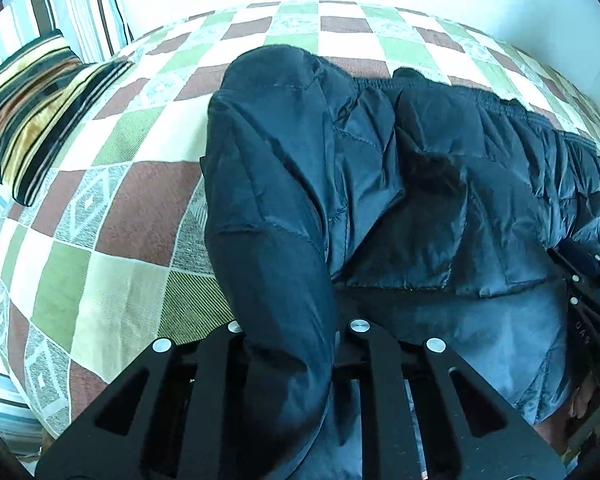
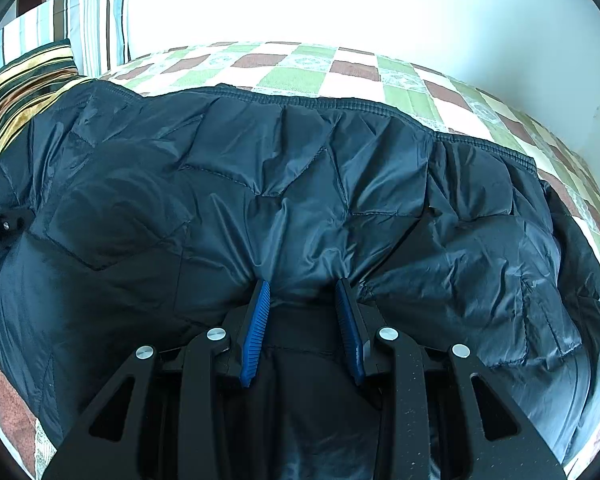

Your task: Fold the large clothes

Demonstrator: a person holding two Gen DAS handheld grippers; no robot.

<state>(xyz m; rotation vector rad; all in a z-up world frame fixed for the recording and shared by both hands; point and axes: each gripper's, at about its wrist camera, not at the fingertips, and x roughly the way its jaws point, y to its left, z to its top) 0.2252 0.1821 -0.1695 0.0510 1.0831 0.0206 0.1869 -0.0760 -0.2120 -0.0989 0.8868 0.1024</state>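
Observation:
A dark navy quilted jacket (image 1: 420, 184) lies across a checkered bedspread (image 1: 132, 208). In the left wrist view a thick fold of it, perhaps a sleeve (image 1: 268, 208), runs from the bed down between the arms of my left gripper (image 1: 290, 336). That gripper is shut on the fold, and the cloth hides its pads. In the right wrist view the jacket (image 2: 260, 184) fills the middle. My right gripper (image 2: 303, 282) has its blue pads (image 2: 256, 328) shut on a bunched edge of the jacket. Each gripper shows at the edge of the other's view.
Striped pillows (image 1: 36, 112) lie at the bed's left end, also seen in the right wrist view (image 2: 28, 88). A white wall (image 2: 340, 0) runs behind the bed. Bare bedspread (image 2: 340, 68) shows beyond the jacket and to its left.

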